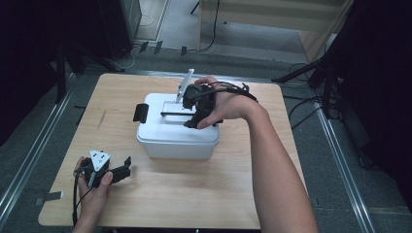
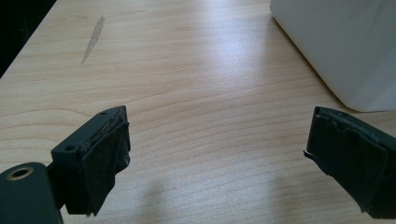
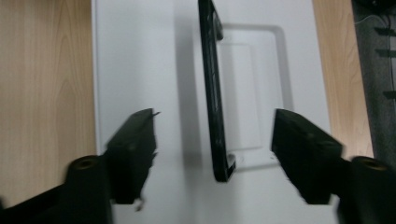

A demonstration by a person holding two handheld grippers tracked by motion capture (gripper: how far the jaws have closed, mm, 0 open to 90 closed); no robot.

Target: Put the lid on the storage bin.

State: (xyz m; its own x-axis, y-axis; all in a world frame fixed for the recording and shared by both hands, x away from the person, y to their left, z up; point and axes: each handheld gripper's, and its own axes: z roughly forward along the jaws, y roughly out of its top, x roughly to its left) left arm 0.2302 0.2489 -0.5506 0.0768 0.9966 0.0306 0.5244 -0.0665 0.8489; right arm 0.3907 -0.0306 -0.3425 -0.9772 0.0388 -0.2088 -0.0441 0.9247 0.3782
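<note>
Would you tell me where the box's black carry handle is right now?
In the right gripper view, the black handle stands raised over the white box's lid, between the right gripper's open jaws.

No readable text or labels.

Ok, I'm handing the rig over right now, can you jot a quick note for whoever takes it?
Right gripper: open above the white box, jaws either side of the black handle, not pressing it.
Left gripper: open, nothing in it, low over the table to the left of the box.
Box sits mid-table, lid on, handle standing up, a black latch at its left end.
Done: handle raised.
Left: probably unlatch and lift the lid; unclear which comes first.
</note>
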